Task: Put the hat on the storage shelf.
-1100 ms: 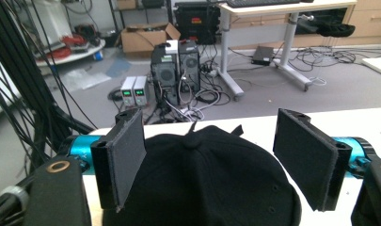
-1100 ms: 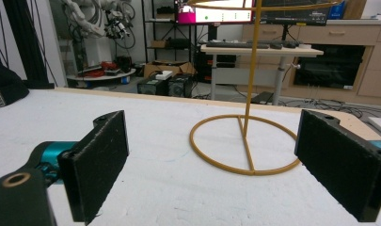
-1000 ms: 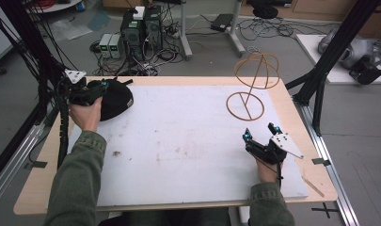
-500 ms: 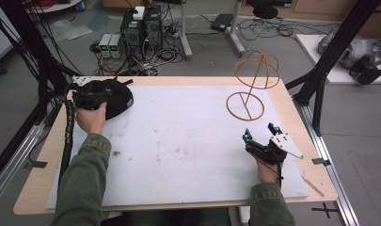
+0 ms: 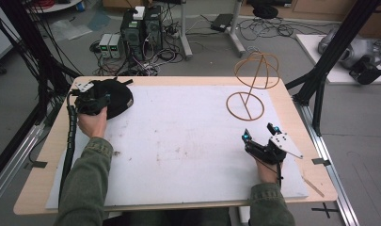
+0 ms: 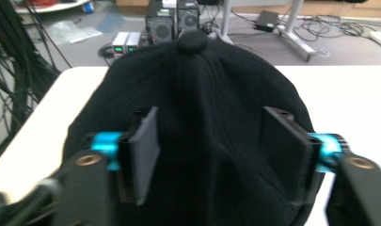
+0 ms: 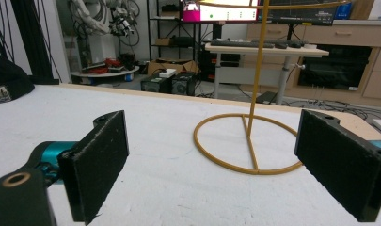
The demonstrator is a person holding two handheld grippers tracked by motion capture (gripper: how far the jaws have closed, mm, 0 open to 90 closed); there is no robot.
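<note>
My left claw (image 6: 204, 155) straddles the black knitted cap (image 6: 197, 117) with jaws spread, unclamped, while my right claw (image 5: 259, 133) gapes toward the yellow wire stand (image 7: 251, 127) on the worktop (image 5: 188, 136).

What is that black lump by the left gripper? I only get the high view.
Observer: A black cap; the left gripper view shows a button on its top.
Child: Is it grabbed?
Observer: No. The left gripper is open, a pad on each side of the cap.
Child: And the right one?
Observer: The right gripper is open too, facing the yellow wire stand. Nothing sits between its pads.
</note>
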